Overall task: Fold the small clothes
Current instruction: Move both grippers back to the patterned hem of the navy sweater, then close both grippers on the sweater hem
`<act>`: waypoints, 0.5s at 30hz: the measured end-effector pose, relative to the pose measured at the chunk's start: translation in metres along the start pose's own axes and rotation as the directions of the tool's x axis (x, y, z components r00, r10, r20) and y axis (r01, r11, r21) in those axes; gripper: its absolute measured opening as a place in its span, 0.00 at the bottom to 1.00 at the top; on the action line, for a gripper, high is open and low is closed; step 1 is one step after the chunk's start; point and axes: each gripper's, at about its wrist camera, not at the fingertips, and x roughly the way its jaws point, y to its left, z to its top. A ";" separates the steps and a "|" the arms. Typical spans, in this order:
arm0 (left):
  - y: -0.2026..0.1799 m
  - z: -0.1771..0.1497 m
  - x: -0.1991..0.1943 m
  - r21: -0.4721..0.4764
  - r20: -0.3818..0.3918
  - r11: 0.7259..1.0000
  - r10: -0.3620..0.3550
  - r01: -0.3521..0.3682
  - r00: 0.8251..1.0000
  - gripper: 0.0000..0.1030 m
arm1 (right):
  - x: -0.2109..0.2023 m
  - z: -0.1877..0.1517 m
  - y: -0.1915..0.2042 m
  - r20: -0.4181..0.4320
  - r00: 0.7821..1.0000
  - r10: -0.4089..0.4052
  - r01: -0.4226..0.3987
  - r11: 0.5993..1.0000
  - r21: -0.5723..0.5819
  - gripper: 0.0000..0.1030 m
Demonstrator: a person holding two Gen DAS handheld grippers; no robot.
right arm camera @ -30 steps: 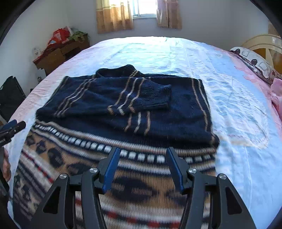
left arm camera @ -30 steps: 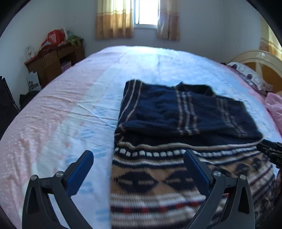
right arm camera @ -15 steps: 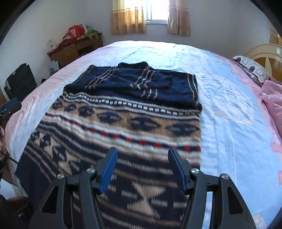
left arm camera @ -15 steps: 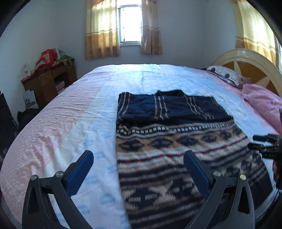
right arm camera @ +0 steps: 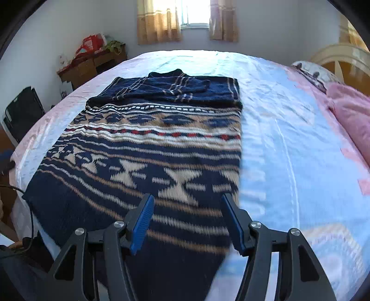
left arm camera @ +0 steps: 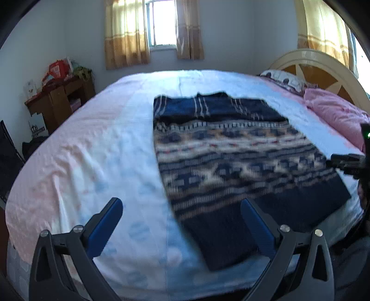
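A navy knitted sweater (left arm camera: 231, 159) with cream, tan and red pattern bands lies flat on the bed (left arm camera: 111, 148), its sleeves folded across the navy chest at the far end. The same sweater (right arm camera: 150, 148) fills the middle of the right wrist view. My left gripper (left arm camera: 181, 208) hangs open above the sheet and the sweater's near left corner, holding nothing. My right gripper (right arm camera: 187, 203) stands open above the sweater's near right hem, with nothing between its fingers. The right gripper's tip (left arm camera: 344, 161) also shows at the right edge of the left wrist view.
A pink pillow (left arm camera: 337, 113) and a cream headboard (left arm camera: 323, 67) stand on the right. A wooden desk (left arm camera: 60, 99) with red bags is by the left wall. A black chair (right arm camera: 23, 113) stands left of the bed. A curtained window (right arm camera: 194, 14) is behind.
Both grippers have drawn back from the folded sleeves toward the near hem of the sweater. More of the patterned body and the bed now shows. Both stayed open.
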 end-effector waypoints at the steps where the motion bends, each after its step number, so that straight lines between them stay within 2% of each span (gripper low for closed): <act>1: -0.001 -0.006 0.004 -0.004 -0.019 1.000 -0.005 0.005 1.000 1.00 | -0.003 -0.006 -0.003 0.000 1.000 0.004 -0.004 1.000 0.013 0.59; 5: -0.012 -0.023 0.025 -0.007 -0.087 1.000 -0.025 0.024 0.996 1.00 | -0.009 -0.022 -0.014 -0.006 1.000 -0.002 0.002 0.998 0.060 0.59; 10: -0.024 -0.036 0.035 -0.015 -0.130 0.995 -0.102 0.101 0.986 0.89 | -0.018 -0.041 -0.026 -0.007 1.000 -0.013 0.014 0.993 0.117 0.59; 13: -0.022 -0.040 0.040 -0.060 -0.156 0.987 -0.158 0.151 0.975 0.81 | -0.022 -0.051 -0.026 -0.012 1.000 0.005 -0.003 0.991 0.133 0.59; 15: -0.019 -0.041 0.039 -0.088 -0.148 0.983 -0.175 0.163 0.973 0.80 | -0.024 -0.055 -0.023 -0.019 1.000 0.008 -0.006 0.992 0.124 0.59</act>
